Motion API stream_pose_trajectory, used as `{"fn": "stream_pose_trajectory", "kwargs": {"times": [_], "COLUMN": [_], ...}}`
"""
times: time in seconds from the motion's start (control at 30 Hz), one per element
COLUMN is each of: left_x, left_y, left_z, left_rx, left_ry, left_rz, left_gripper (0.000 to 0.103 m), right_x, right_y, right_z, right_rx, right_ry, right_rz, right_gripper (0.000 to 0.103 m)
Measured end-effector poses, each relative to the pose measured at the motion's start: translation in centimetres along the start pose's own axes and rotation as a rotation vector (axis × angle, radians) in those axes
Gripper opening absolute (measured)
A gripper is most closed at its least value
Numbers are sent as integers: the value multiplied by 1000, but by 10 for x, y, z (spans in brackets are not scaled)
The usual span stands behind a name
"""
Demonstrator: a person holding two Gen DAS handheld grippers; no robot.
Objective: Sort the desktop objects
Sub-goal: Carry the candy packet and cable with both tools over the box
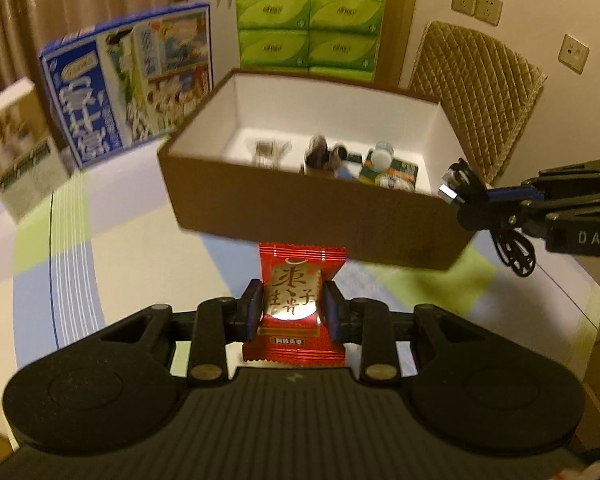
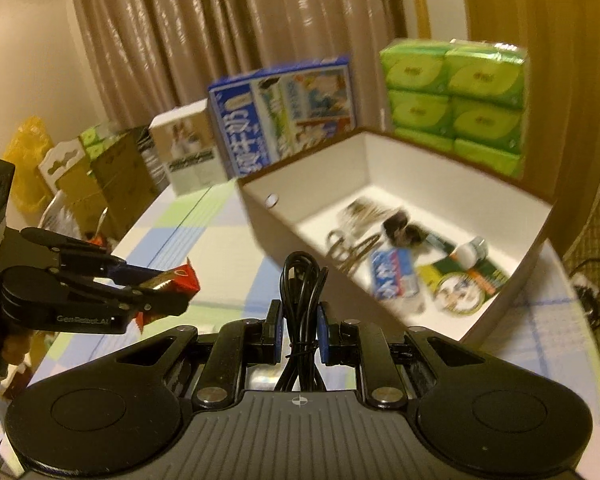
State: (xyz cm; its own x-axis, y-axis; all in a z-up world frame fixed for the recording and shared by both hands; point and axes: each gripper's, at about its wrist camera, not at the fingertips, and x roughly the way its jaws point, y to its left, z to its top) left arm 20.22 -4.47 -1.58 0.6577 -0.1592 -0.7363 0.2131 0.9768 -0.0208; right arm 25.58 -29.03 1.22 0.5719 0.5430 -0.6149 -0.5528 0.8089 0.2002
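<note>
Carry step: left gripper [image 1: 291, 307] clamps red sachet [image 1: 296, 304], right gripper [image 2: 299, 322] clamps coiled cable [image 2: 302, 280]; next, release over brown box [image 1: 300, 216] mid-frame.

Domestic room, we judge: brown curtains [image 2: 204, 36] at 11 o'clock, quilted chair back [image 1: 480, 92] at 2 o'clock, checked tablecloth [image 1: 100, 240], 4 green tissue packs [image 1: 310, 24] at 12 o'clock.

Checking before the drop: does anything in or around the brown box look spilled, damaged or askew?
Nothing stands out. The brown box sits upright, its contents jumbled but inside. The left gripper grips a red snack packet and the right gripper a coiled black cable, both intact.
</note>
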Motion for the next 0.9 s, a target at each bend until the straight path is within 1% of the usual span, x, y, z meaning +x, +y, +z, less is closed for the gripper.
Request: {"fn": "stream_pose_trajectory", "kwargs": {"times": [0.23, 0.4, 0.5, 0.7, 0.9], "left_x": [21, 50, 73, 119, 153], "left_y": [11, 24, 32, 42, 50], "left_z": [56, 97, 117, 137, 141], "left_rx": [28, 36, 32, 52, 93], "left_ry": [-51, -52, -28, 31, 89], "left_rz": [-15, -27, -24, 0, 8], "left_gripper": [27, 27, 27, 27, 27], "right_x": [7, 30, 43, 66, 87], "right_y": [-34, -61, -77, -103, -117], "right_z": [41, 61, 67, 73, 72], "right_rx": [-7, -12, -21, -22, -25], "right_ry": [-43, -6, 21, 77, 153], "right_rz": [-21, -37, -55, -78, -80], "right_gripper": [14, 14, 14, 14, 14]}}
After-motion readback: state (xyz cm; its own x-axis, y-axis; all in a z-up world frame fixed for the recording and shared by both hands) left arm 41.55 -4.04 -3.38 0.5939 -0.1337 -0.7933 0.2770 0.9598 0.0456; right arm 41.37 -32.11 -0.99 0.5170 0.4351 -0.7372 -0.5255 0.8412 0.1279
